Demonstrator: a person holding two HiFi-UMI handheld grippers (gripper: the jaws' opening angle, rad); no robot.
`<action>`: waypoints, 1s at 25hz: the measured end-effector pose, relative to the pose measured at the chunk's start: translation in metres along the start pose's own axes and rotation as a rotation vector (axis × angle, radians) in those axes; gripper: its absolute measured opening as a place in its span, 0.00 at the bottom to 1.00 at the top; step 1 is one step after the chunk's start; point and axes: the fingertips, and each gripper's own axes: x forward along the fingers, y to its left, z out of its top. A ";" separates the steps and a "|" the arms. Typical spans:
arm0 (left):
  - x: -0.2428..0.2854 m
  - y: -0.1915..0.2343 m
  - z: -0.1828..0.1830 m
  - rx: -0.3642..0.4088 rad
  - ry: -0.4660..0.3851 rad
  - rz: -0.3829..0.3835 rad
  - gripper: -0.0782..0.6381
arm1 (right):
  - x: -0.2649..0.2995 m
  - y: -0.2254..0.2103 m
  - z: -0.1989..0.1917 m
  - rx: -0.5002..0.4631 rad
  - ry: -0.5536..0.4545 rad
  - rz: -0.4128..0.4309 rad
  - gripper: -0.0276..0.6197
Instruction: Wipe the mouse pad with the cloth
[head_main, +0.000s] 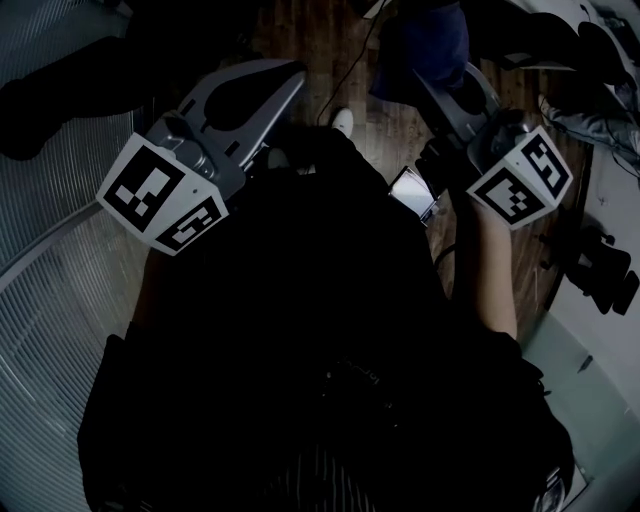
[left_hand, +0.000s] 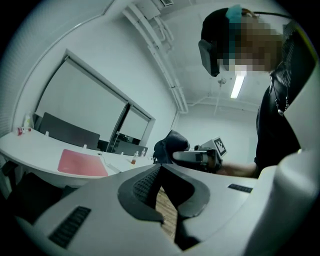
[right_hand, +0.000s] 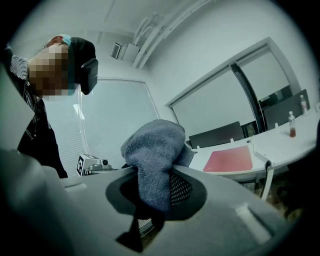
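The grey-blue cloth (right_hand: 152, 145) is bunching up out of the right gripper (right_hand: 155, 171), whose fingers are clamping it. The pink mouse pad (right_hand: 228, 159) is lying flat on the white bench (right_hand: 287, 142), well apart from both grippers. The left gripper (left_hand: 161, 167) is holding its fingers together with nothing between them, above a wooden floor (head_main: 305, 35).
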 end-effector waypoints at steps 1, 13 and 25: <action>0.008 0.005 -0.002 -0.004 0.007 0.001 0.12 | -0.001 -0.011 -0.002 0.010 -0.007 -0.002 0.15; 0.210 0.011 0.047 -0.023 0.054 -0.005 0.12 | -0.069 -0.182 0.077 0.075 -0.077 0.053 0.15; 0.255 0.026 0.044 -0.054 0.088 0.063 0.12 | -0.048 -0.235 0.066 0.129 -0.032 0.190 0.15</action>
